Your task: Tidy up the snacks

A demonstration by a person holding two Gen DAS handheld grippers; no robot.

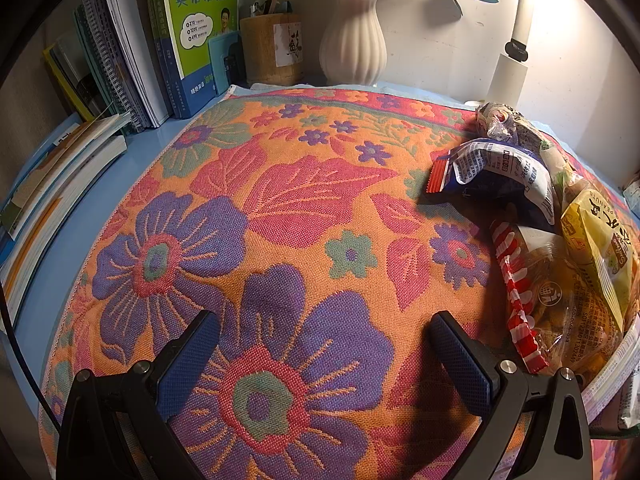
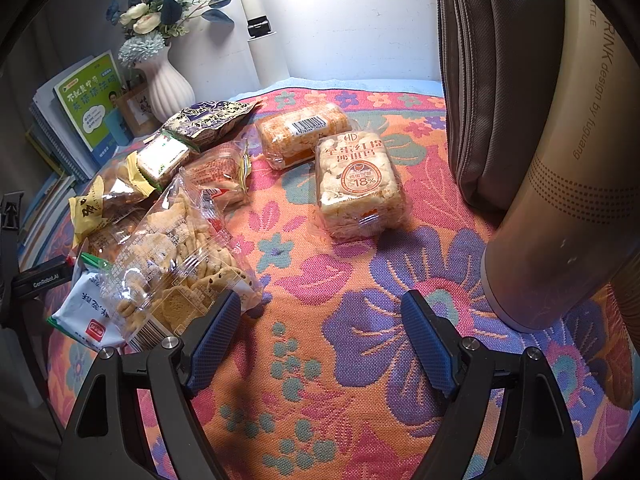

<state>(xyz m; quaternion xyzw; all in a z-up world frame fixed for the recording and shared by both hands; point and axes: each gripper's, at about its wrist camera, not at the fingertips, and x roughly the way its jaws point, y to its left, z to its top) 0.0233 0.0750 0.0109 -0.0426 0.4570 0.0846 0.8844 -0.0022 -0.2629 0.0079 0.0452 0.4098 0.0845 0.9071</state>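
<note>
- Snacks heaped in a pile on the left part of the floral cloth covering the counter, seen from the right wrist.
- Far left of the left wrist view: books upright and stacked along the counter edge, then a wooden pen holder and a white ribbed vase with flowers at the back wall.
- Left hand-held gripper: jaws wide apart over bare cloth, nothing between them, no snack touched.
- Right of it, at the cloth's edge: blue and white packet, red-striped clear bag, yellow peanut bag, overlapping one another.
- Right wrist view, left side: white and green packet lowest, clear bag of twisted crackers lying over it, yellow-edged bags and a purple patterned packet farther back.
- Right hand-held gripper: jaws spread wide, empty, left finger just beside the cracker bag's corner; touching or not, cannot tell.
- Beyond, apart from the pile: two wrapped rice cakes, barcode one behind, labelled one in front, touching at a corner.
- Far right: grey bag upright, beige bottle beside it.
</note>
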